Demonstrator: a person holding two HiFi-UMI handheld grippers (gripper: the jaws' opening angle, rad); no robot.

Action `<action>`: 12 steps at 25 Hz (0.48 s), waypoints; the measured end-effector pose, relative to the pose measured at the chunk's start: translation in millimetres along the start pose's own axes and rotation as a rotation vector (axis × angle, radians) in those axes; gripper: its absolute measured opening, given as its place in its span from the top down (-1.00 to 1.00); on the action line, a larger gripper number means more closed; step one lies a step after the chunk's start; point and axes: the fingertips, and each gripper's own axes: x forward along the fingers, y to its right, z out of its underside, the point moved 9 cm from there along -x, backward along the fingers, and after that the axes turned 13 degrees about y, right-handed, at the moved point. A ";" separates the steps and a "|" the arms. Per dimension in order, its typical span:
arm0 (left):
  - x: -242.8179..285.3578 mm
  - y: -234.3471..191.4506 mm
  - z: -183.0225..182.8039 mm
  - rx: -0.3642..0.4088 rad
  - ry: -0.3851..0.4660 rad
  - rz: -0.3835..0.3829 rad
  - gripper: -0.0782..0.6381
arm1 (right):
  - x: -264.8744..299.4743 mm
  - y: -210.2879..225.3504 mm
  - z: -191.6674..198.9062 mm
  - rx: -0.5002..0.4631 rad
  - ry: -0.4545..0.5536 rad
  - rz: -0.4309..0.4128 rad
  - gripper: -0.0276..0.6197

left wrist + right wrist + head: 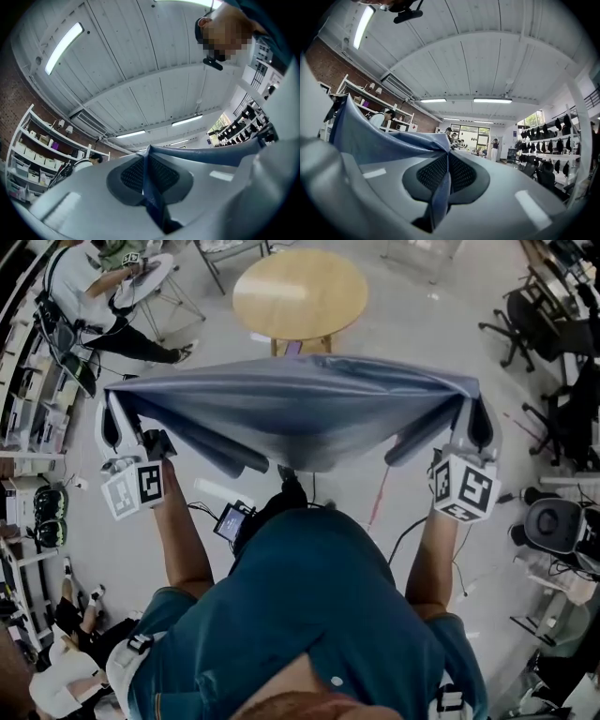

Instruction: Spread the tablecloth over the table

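Observation:
A grey-blue tablecloth [300, 413] hangs stretched between my two grippers, sagging in the middle, in front of the round wooden table [300, 292]. My left gripper [114, 395] is shut on the cloth's left corner. In the left gripper view a fold of the tablecloth [152, 187] is pinched between the closed jaws of the left gripper [149, 151]. My right gripper [472, 395] is shut on the right corner. The right gripper view shows the tablecloth [370, 136] running off to the left from the closed jaws of the right gripper [449, 151].
A seated person [98, 287] works at a small table at the back left. Office chairs [539, 324] and stools stand along the right. Shelving [28, 409] lines the left wall. A red-white cable [380, 498] lies on the floor before me.

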 end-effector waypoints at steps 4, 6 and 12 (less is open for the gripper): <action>40.1 -16.7 30.2 -0.006 0.017 0.016 0.79 | 34.4 -13.2 2.0 -0.021 -0.017 0.019 0.85; 63.1 -29.0 49.5 -0.017 0.032 0.027 0.79 | 55.9 -23.1 1.1 -0.038 -0.024 0.032 0.85; 121.8 -59.0 101.2 -0.066 0.045 0.054 0.79 | 108.1 -48.9 1.8 -0.063 -0.040 0.070 0.84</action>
